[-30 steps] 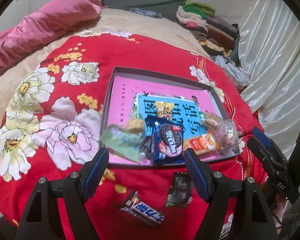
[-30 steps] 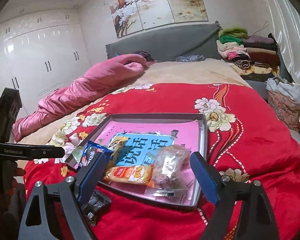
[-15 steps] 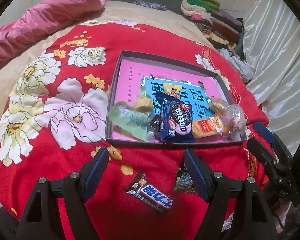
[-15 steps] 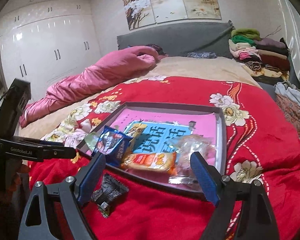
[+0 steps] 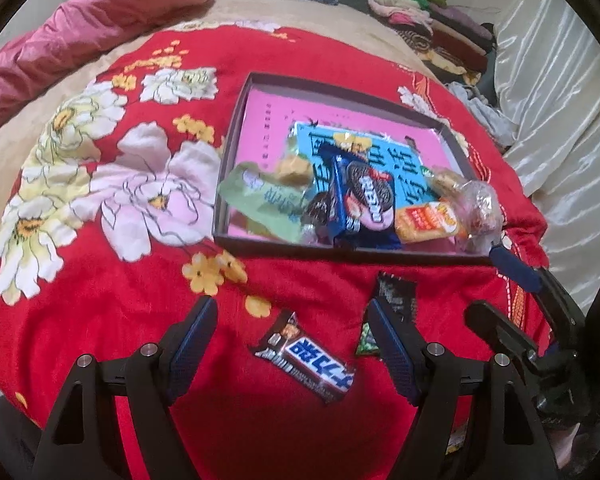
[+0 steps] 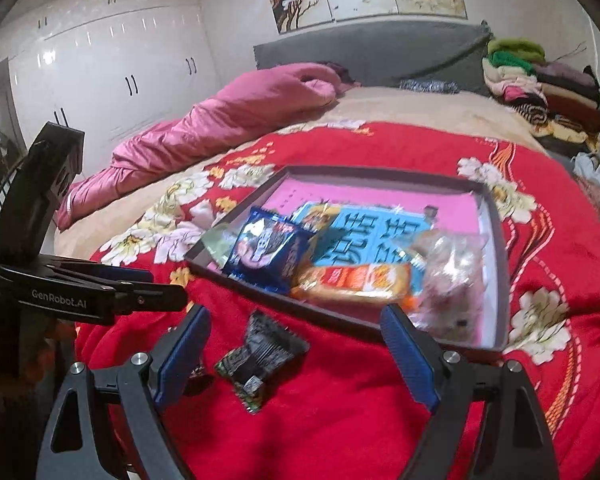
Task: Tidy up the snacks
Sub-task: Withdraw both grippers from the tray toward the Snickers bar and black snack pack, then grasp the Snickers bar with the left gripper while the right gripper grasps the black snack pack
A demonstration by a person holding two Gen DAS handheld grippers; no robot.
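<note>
A shallow dark box [image 5: 256, 80] [image 6: 496, 240] with a pink and blue lining lies on the red flowered bedspread. Inside lie a blue cookie pack [image 5: 360, 200] [image 6: 266, 250], an orange wafer pack [image 5: 426, 220] [image 6: 352, 280], a green pack [image 5: 260, 198] and a clear bag of sweets [image 5: 476, 204] [image 6: 448, 276]. On the spread in front of the box lie a chocolate bar [image 5: 308, 356] and a small dark packet [image 5: 394, 292] [image 6: 262, 350]. My left gripper [image 5: 290, 336] hangs open over the chocolate bar. My right gripper [image 6: 296, 338] hangs open over the dark packet. Neither holds anything.
A pink quilt [image 6: 228, 120] lies along the left of the bed. Folded clothes [image 6: 540, 88] are stacked at the far right by the grey headboard [image 6: 364, 52]. A pale curtain [image 5: 560, 100] hangs on the right. White wardrobes [image 6: 112, 64] line the far wall.
Both grippers drew back from the box and tilted downward. The chocolate bar and the dark packet now sit higher in view, between the fingers. Jaws stayed open.
</note>
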